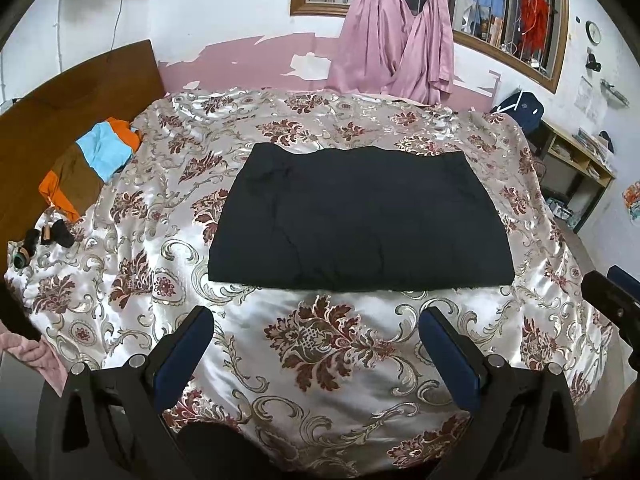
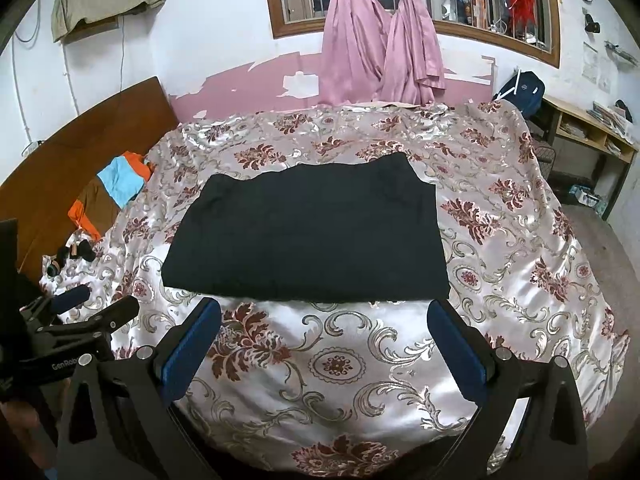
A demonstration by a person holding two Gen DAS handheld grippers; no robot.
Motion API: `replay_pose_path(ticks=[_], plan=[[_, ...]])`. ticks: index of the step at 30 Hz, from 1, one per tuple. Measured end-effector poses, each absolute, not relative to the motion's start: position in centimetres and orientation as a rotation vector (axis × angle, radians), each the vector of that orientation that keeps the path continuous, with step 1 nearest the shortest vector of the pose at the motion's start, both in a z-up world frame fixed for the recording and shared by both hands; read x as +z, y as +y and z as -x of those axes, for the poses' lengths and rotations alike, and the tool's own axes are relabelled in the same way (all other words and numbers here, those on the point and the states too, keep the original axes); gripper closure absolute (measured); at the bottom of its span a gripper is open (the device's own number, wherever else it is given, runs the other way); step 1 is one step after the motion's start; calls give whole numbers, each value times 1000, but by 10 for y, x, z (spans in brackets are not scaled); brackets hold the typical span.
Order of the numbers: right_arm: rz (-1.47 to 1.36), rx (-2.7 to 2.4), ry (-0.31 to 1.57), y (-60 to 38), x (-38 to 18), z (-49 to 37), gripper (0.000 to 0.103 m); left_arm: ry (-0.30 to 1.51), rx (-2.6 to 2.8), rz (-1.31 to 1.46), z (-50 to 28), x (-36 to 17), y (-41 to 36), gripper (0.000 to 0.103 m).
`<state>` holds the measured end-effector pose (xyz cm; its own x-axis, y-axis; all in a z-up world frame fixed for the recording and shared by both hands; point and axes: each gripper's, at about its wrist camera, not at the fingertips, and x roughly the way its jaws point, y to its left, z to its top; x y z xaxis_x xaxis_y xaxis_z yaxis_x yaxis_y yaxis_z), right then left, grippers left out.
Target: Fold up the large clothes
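Note:
A dark, nearly black garment (image 1: pixel 356 216) lies folded into a flat rectangle in the middle of the bed, also seen in the right wrist view (image 2: pixel 308 236). My left gripper (image 1: pixel 316 320) hovers open just short of the garment's near edge, with nothing between its blue pads. My right gripper (image 2: pixel 324 316) is likewise open and empty, its fingertips close to the near edge of the cloth. The left gripper's body (image 2: pixel 80 320) shows at the left of the right wrist view, and the right gripper's tip (image 1: pixel 612 292) shows at the right edge of the left wrist view.
A shiny floral bedspread (image 1: pixel 320 360) covers the bed. An orange, blue and brown cloth (image 1: pixel 92 164) and small dark items (image 1: pixel 52 236) lie by the wooden headboard (image 1: pixel 60 92). Pink curtains (image 1: pixel 392 40) hang behind. A shelf unit (image 1: pixel 576 172) stands at right.

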<state>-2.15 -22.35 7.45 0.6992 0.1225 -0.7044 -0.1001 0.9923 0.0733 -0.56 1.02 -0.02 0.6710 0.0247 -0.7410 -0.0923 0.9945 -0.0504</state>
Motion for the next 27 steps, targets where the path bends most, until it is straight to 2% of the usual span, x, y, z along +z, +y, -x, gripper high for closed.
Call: replay_pose_path(ticks=[27], plan=[[-31, 125, 780, -219, 84, 20, 2, 837, 57, 97, 2, 7, 15, 0]])
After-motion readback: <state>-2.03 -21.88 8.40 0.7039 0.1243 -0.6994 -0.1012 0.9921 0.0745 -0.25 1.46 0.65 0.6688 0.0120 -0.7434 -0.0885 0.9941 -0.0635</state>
